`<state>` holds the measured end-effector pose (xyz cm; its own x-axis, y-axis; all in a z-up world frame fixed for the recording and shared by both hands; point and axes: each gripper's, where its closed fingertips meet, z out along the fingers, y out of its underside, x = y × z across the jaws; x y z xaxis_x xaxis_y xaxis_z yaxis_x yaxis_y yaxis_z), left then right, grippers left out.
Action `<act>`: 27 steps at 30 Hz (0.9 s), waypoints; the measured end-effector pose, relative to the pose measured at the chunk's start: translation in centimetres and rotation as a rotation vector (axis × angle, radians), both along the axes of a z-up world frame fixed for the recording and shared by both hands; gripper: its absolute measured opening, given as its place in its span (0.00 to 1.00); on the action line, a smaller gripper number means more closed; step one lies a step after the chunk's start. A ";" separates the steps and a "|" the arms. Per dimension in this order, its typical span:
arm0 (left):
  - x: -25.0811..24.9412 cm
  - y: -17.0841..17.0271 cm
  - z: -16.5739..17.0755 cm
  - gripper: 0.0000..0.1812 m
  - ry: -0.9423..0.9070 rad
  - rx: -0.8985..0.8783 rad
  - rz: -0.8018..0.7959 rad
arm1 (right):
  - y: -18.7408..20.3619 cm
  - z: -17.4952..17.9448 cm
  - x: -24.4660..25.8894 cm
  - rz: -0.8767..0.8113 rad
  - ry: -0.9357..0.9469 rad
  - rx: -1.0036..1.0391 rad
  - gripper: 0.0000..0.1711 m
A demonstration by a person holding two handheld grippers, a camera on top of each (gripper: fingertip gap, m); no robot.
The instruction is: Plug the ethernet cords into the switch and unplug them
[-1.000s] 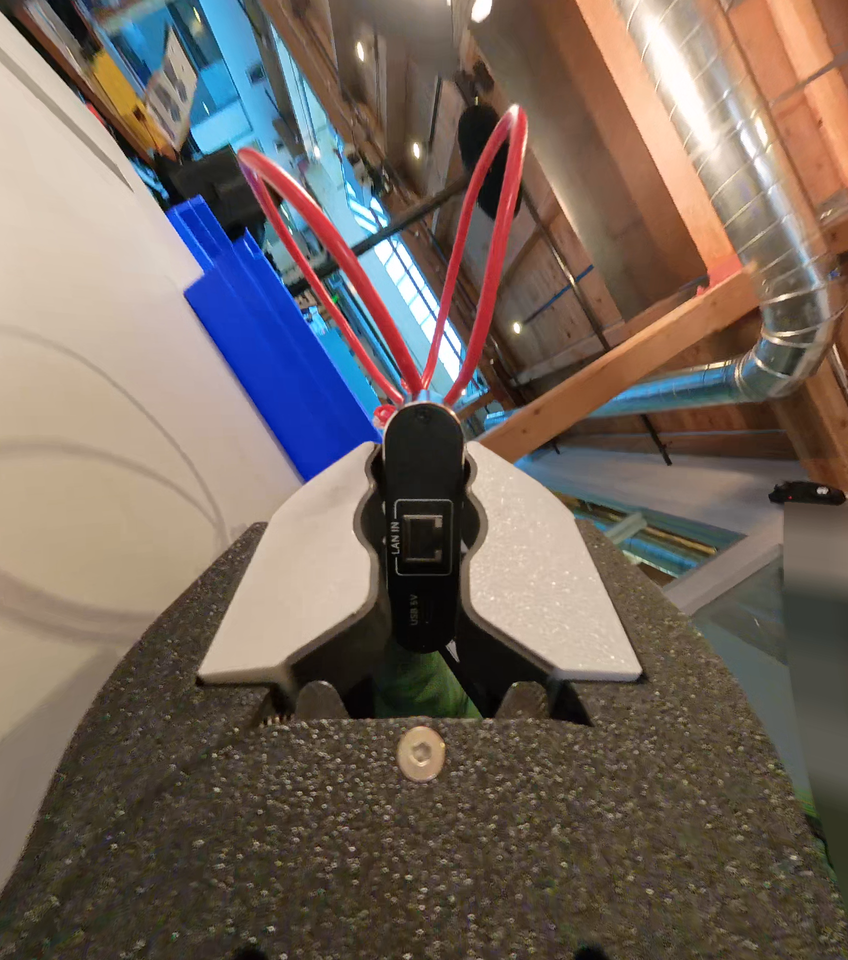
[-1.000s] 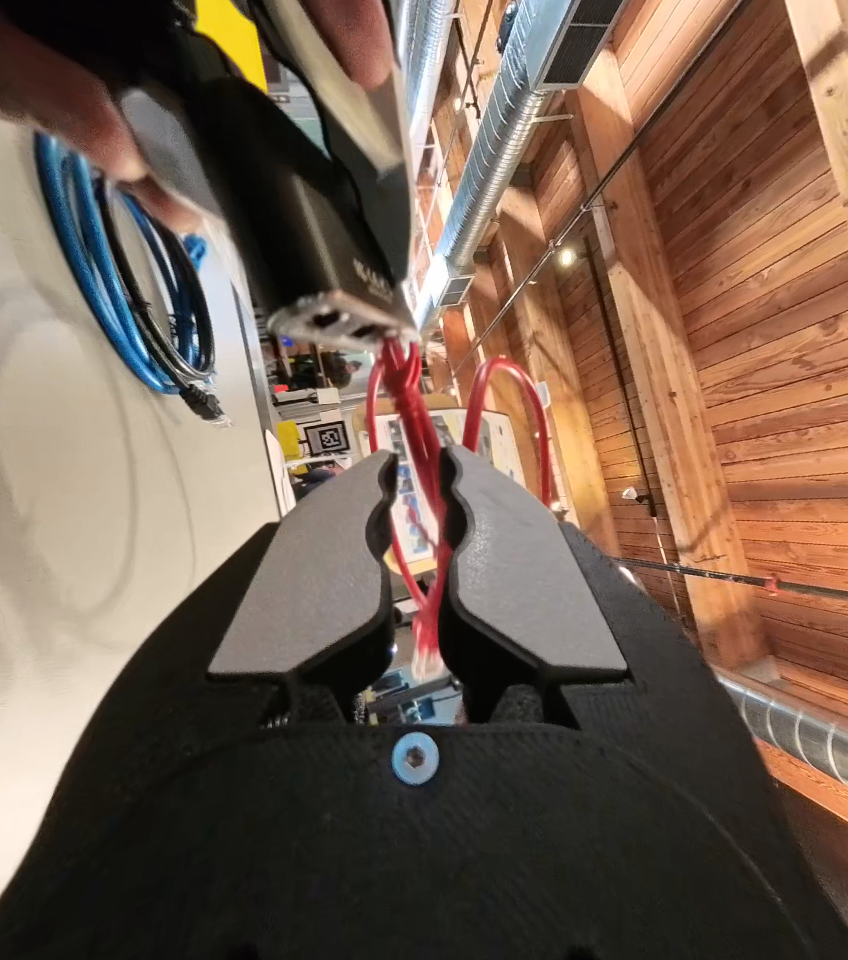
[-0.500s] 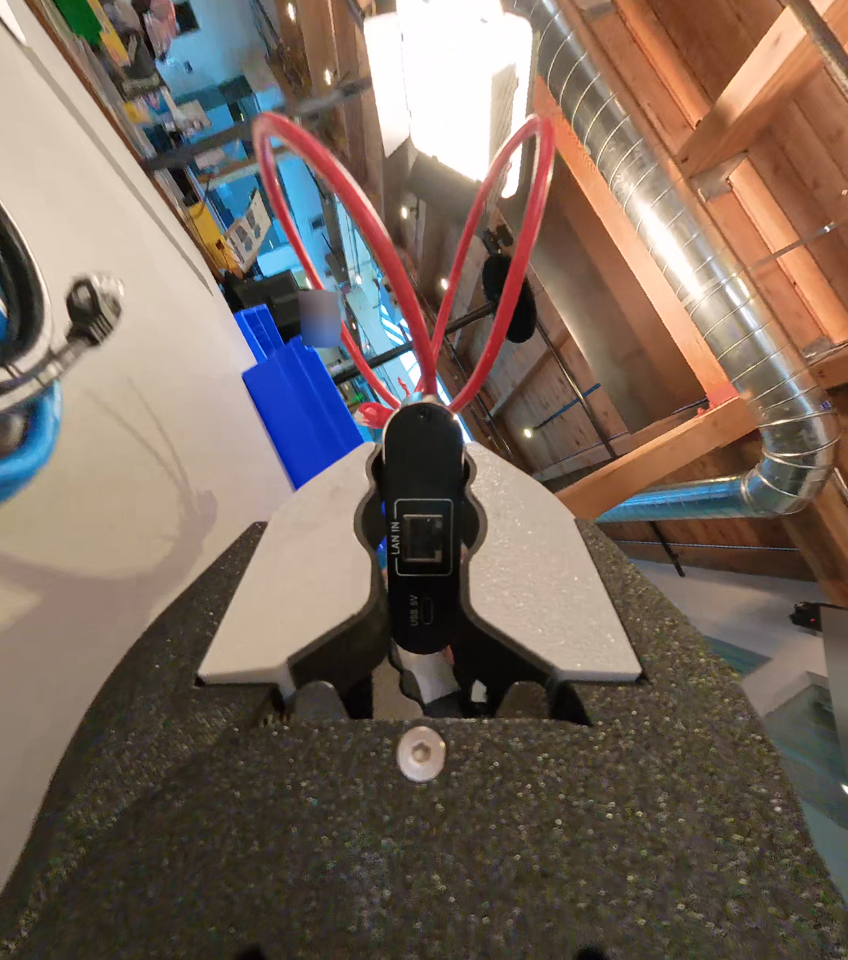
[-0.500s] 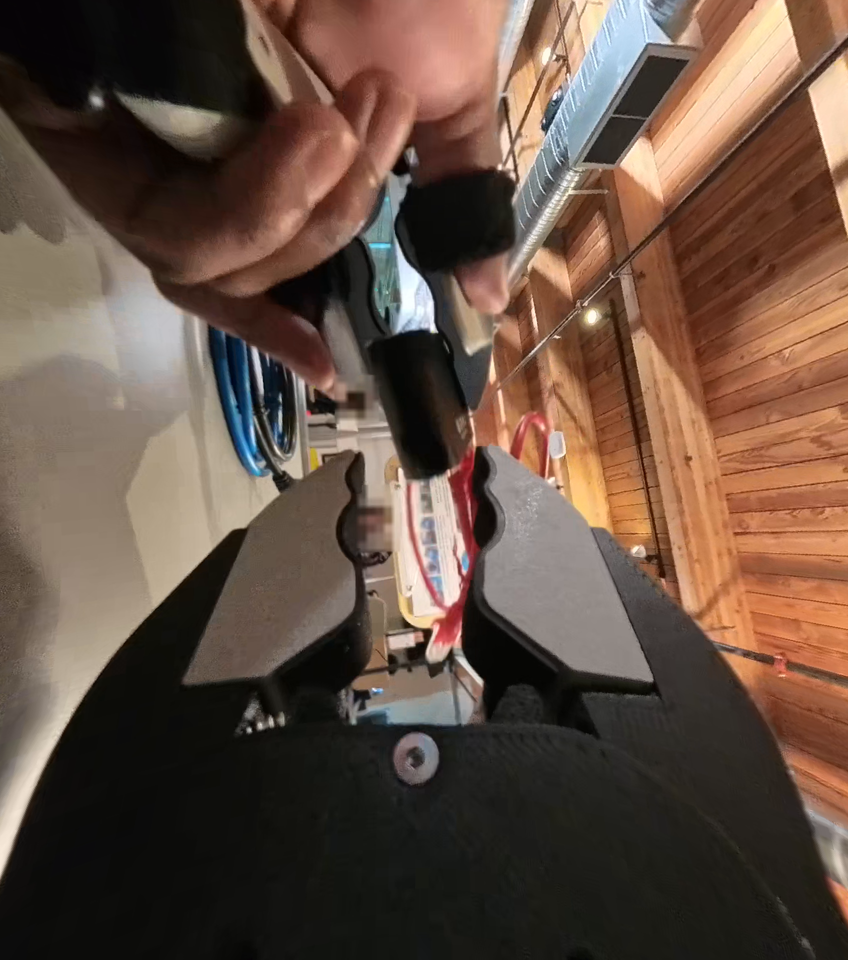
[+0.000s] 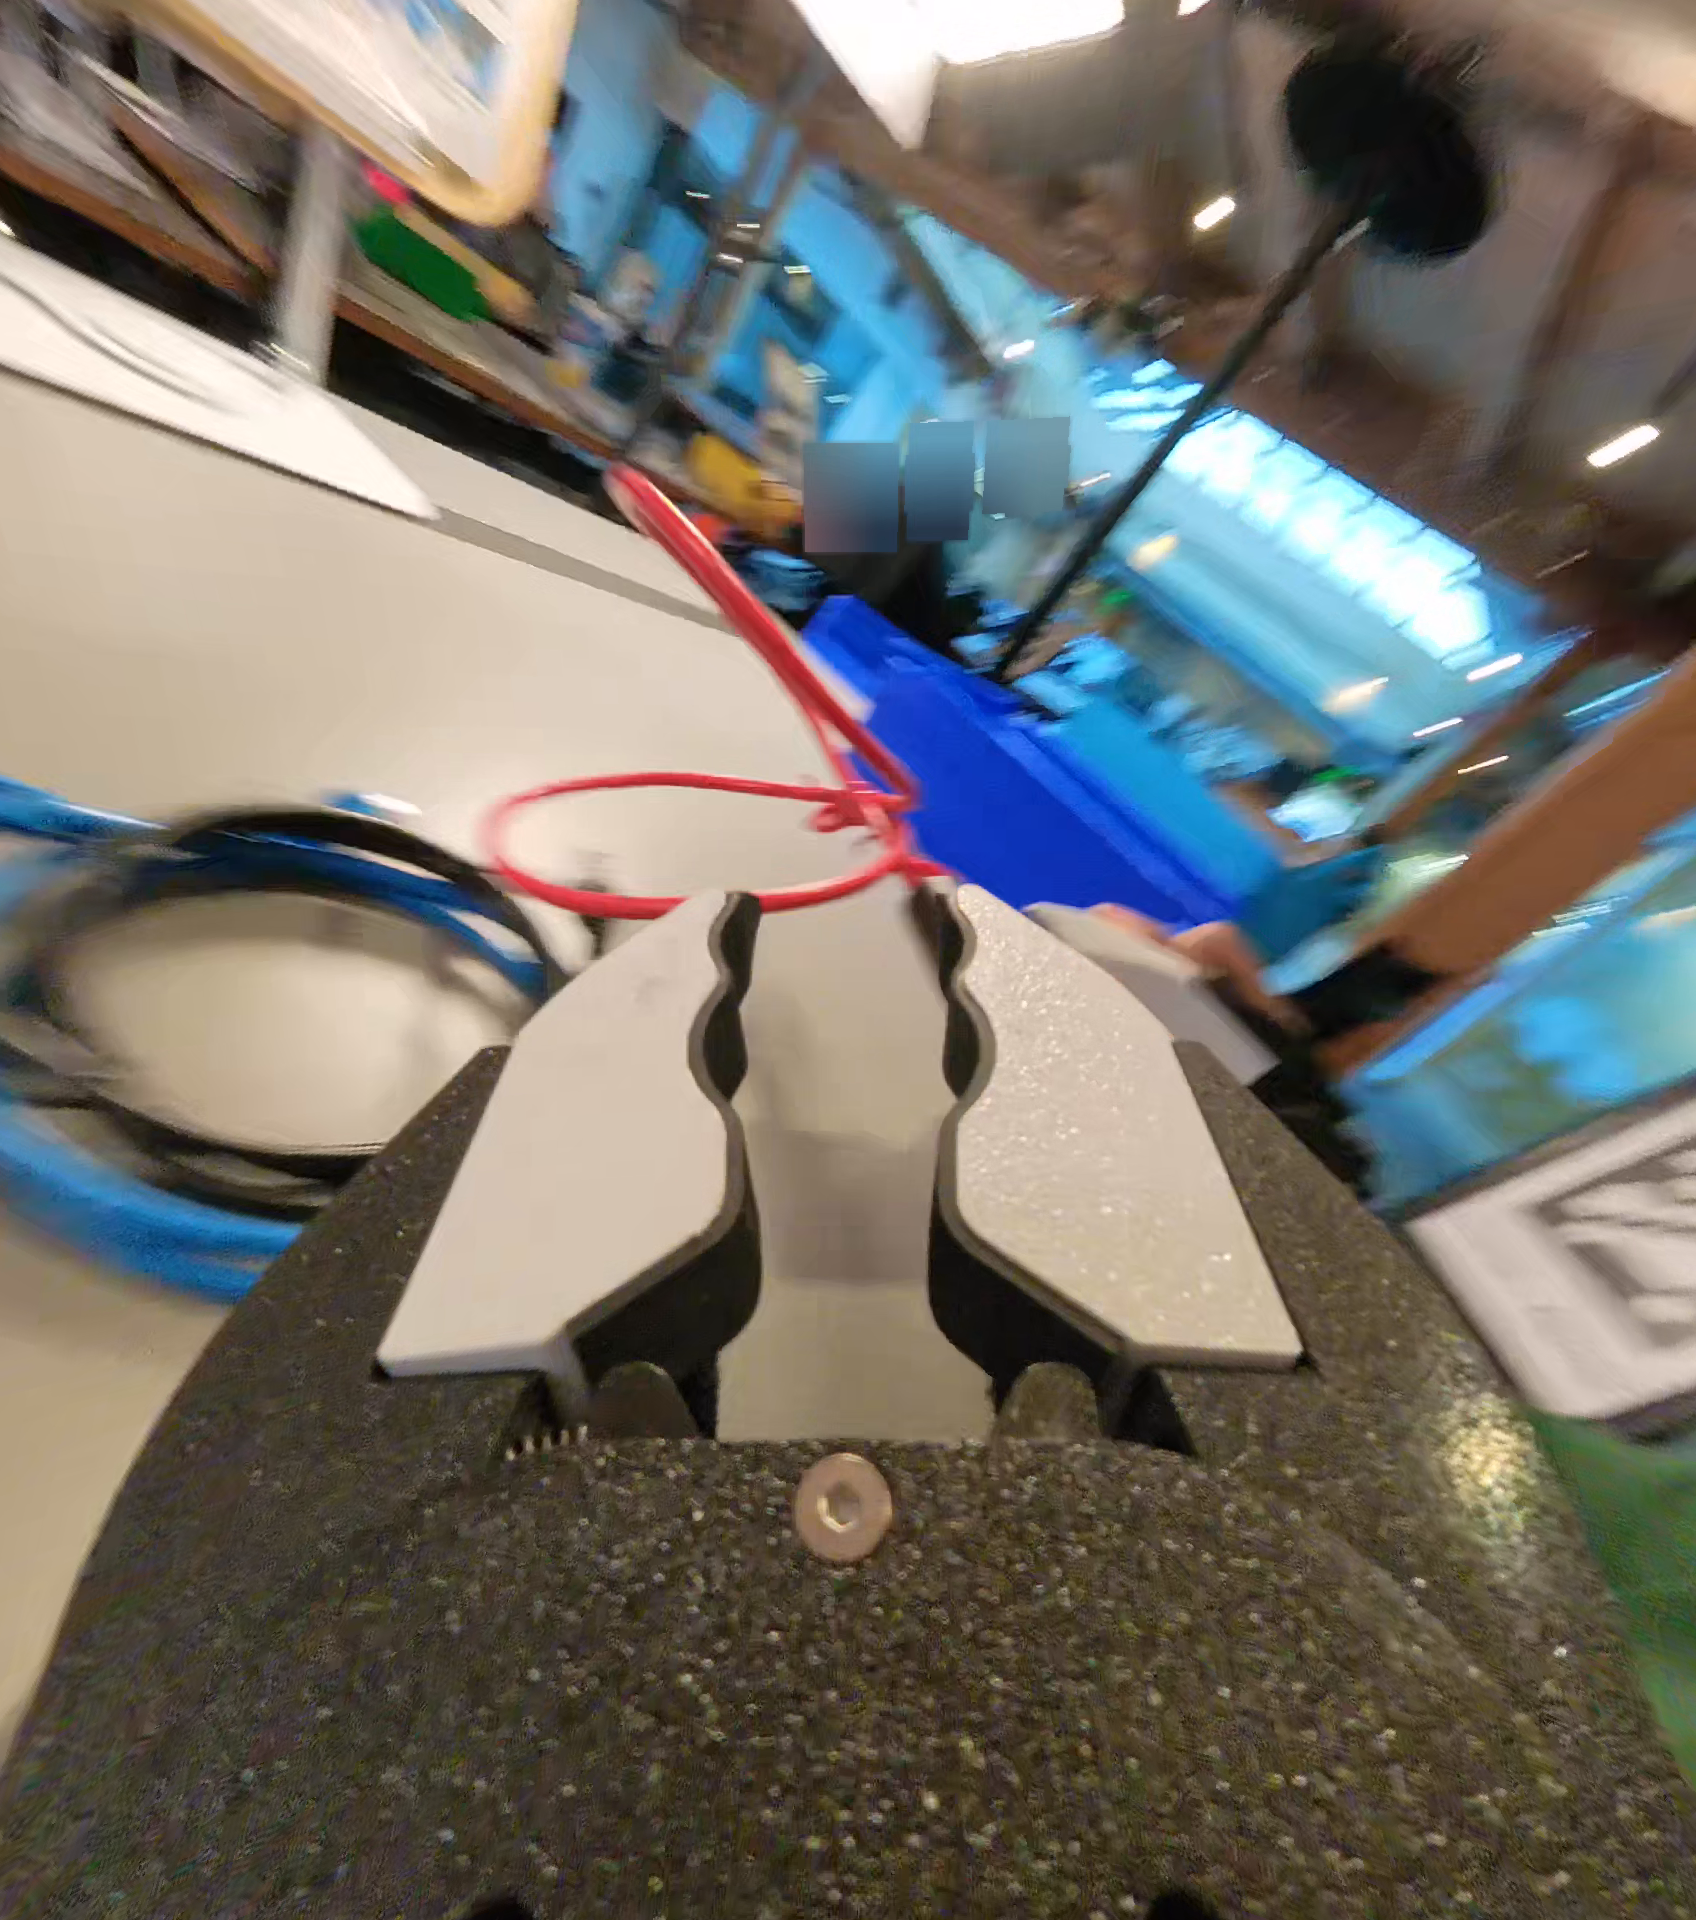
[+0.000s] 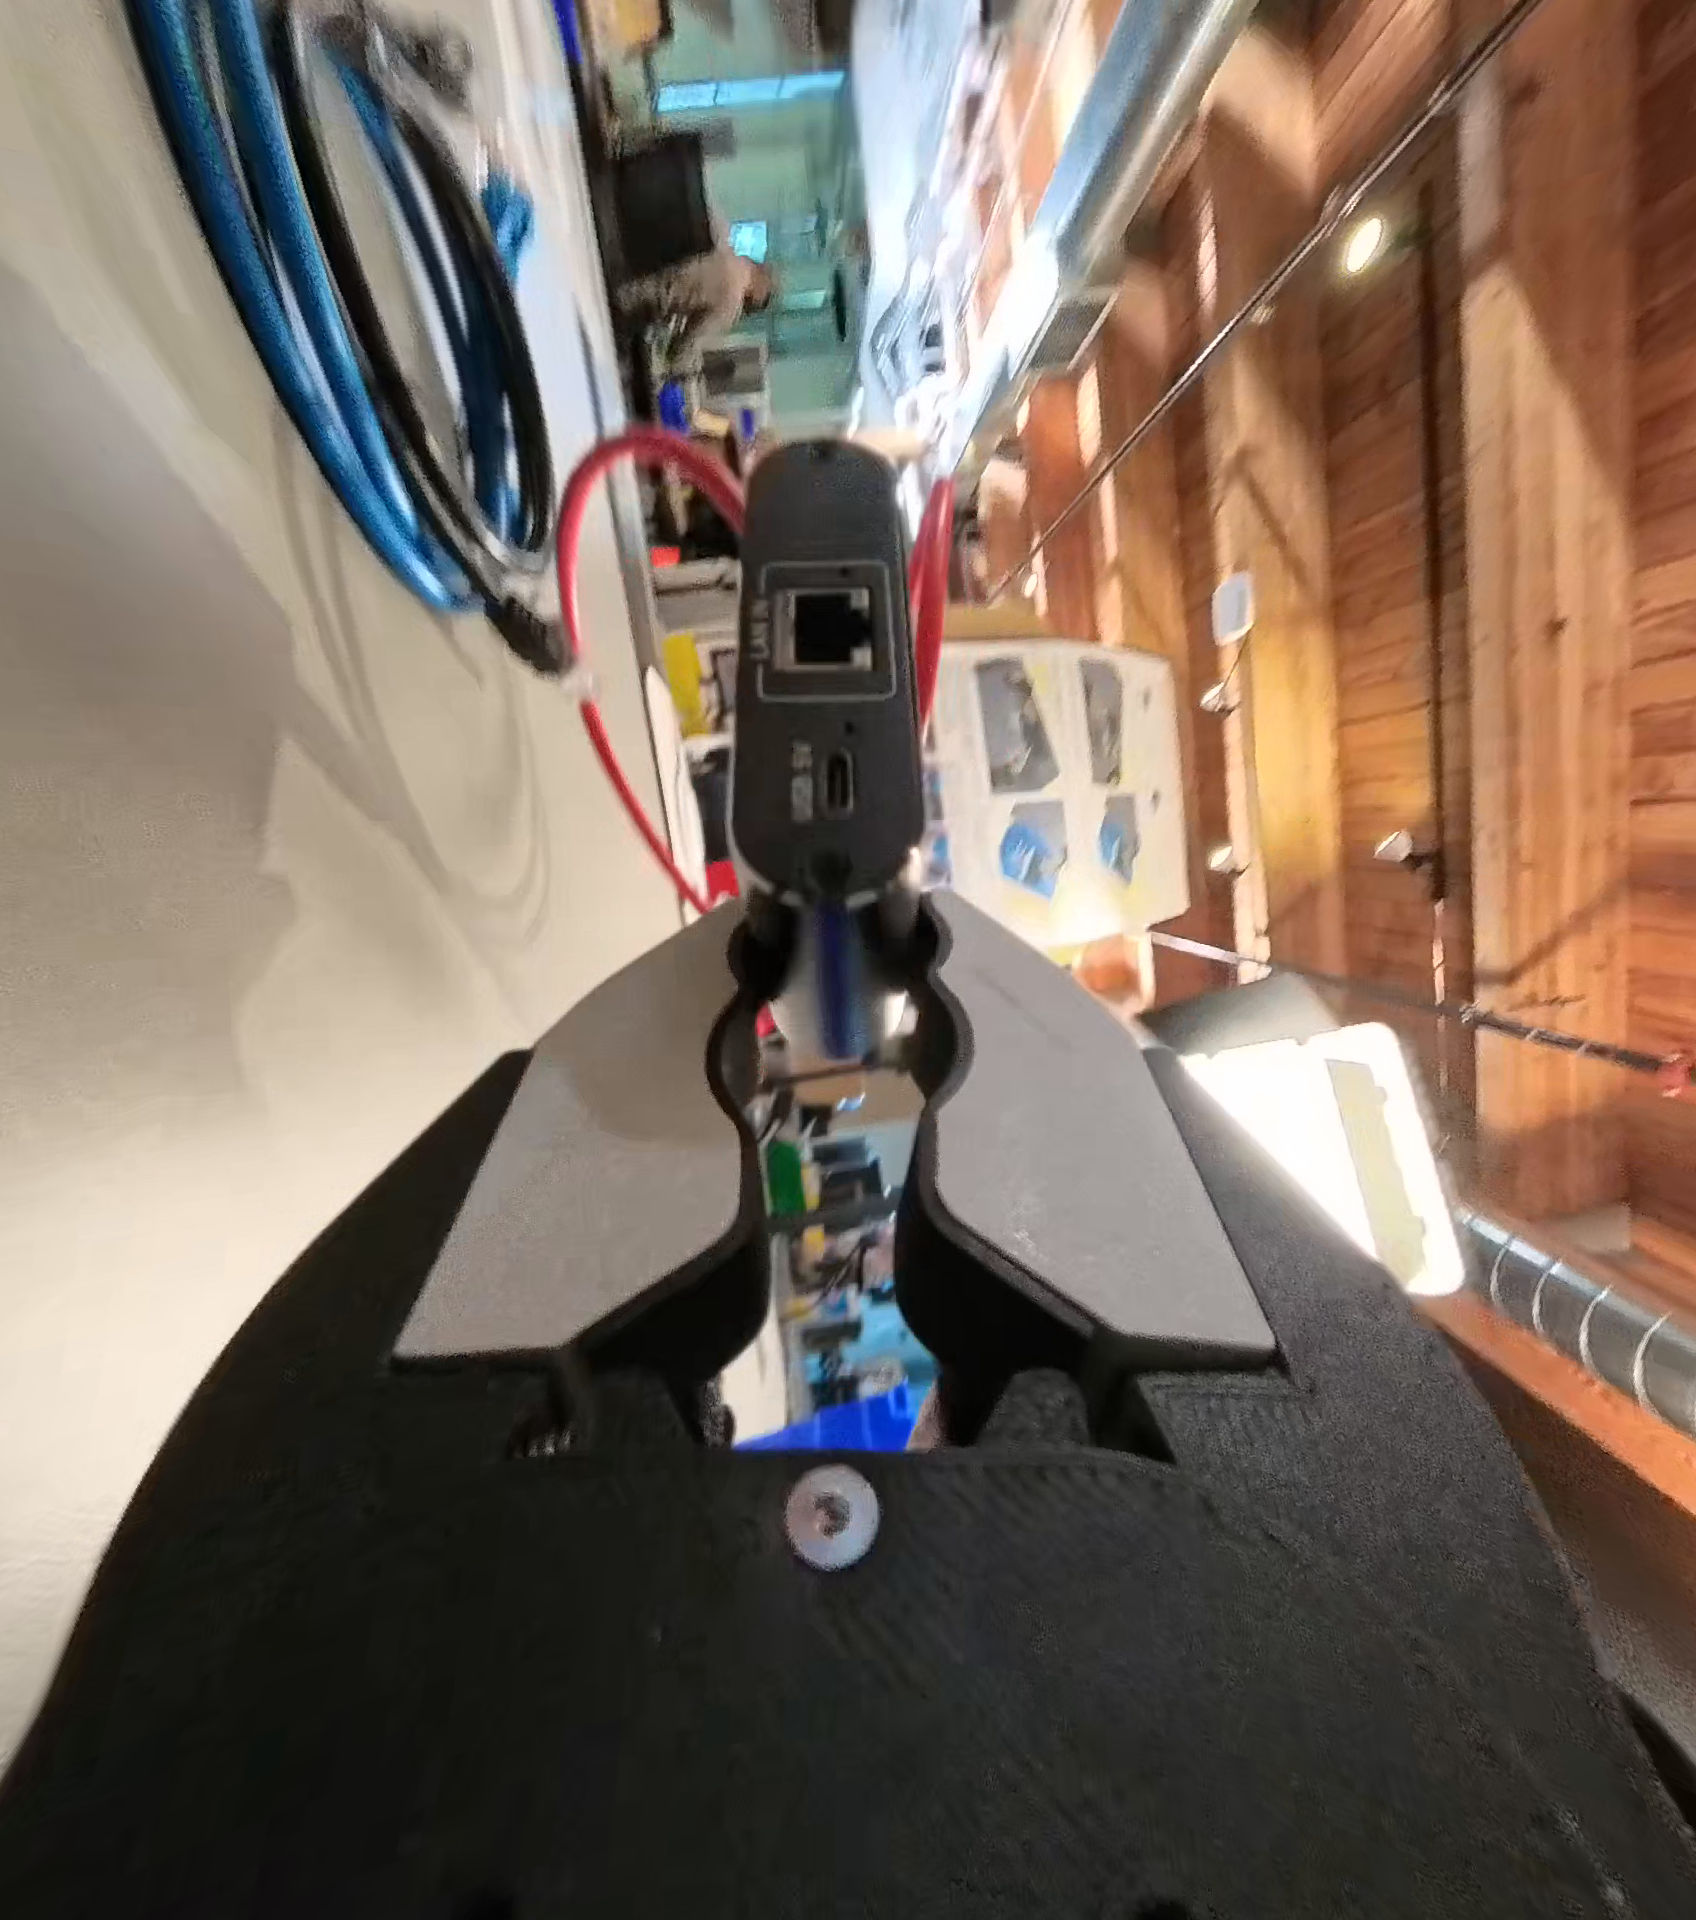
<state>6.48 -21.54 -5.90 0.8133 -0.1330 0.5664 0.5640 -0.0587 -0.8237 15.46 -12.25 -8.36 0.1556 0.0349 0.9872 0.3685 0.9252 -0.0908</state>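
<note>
Right gripper (image 6: 836, 961) jaws pinching black switch (image 6: 828, 675) at lower end. Red cords (image 6: 615, 727) loop behind switch. Left gripper (image 5: 839, 940) jaws spread, holding nothing, above bench (image 5: 200, 644).

Cable coil (image 5: 200, 1039) on table (image 5: 200, 644), left of cord loop (image 5: 678, 842)

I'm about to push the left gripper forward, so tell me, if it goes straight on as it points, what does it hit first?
Probably the red cord looped on the table just past the open left gripper; depth is blurry.
</note>
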 end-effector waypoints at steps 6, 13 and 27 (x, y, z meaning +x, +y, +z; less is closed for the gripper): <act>-6.6 -3.0 -2.2 0.27 0.393 -0.225 0.262 | 3.2 -1.6 -0.3 -0.136 -0.044 -0.145 0.15; -3.3 -0.2 -2.7 0.26 0.655 -0.156 0.119 | 5.1 -3.1 -0.1 -0.239 -0.090 -0.257 0.18; -2.9 4.0 -10.4 0.31 0.760 -0.648 -0.075 | 4.5 -3.9 -0.4 -0.205 -0.110 -0.299 0.09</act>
<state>3.54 -17.54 -16.30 0.9918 -0.0484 -0.1185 -0.1220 -0.6380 -0.7603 15.05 -7.72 -12.23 0.0823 0.3035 0.9493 0.5655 0.7701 -0.2952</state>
